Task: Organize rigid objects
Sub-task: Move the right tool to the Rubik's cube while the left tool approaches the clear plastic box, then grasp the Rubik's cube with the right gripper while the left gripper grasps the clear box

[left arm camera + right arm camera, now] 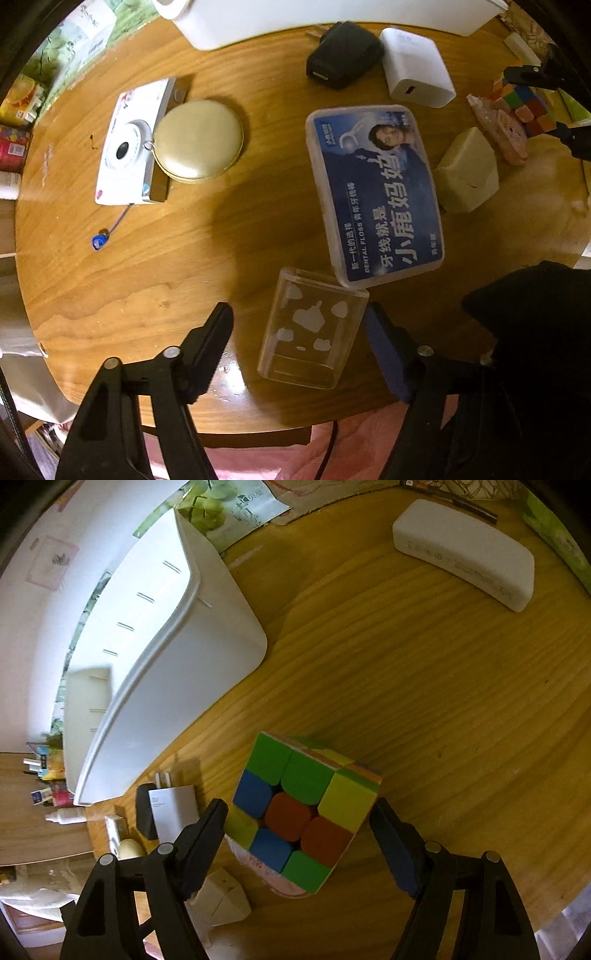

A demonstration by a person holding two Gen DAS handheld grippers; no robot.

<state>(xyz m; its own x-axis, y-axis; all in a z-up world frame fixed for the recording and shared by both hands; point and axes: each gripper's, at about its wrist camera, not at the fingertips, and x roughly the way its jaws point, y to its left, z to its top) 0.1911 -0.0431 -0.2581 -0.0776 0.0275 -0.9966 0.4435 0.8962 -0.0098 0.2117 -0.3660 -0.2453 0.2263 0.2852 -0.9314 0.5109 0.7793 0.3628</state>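
Observation:
In the left wrist view a clear plastic block (314, 328) with white shapes inside lies on the round wooden table (147, 277). My left gripper (298, 314) points down over it, open. Its right finger (384, 347) is at the block's edge and its left finger (214, 339) stands apart. In the right wrist view a colourful puzzle cube (303, 812) rests on a pink item between the fingers of my right gripper (300, 806), which flank it closely without a clear grip. The white bin (166, 657) stands behind and left of the cube.
A blue dental floss box (373, 195) touches the clear block. A beige wedge (467, 173), a white charger (417, 70), a black charger (343, 55), a gold round case (199, 140) and a white camera (129, 147) lie around. A white oblong case (465, 561) sits far right.

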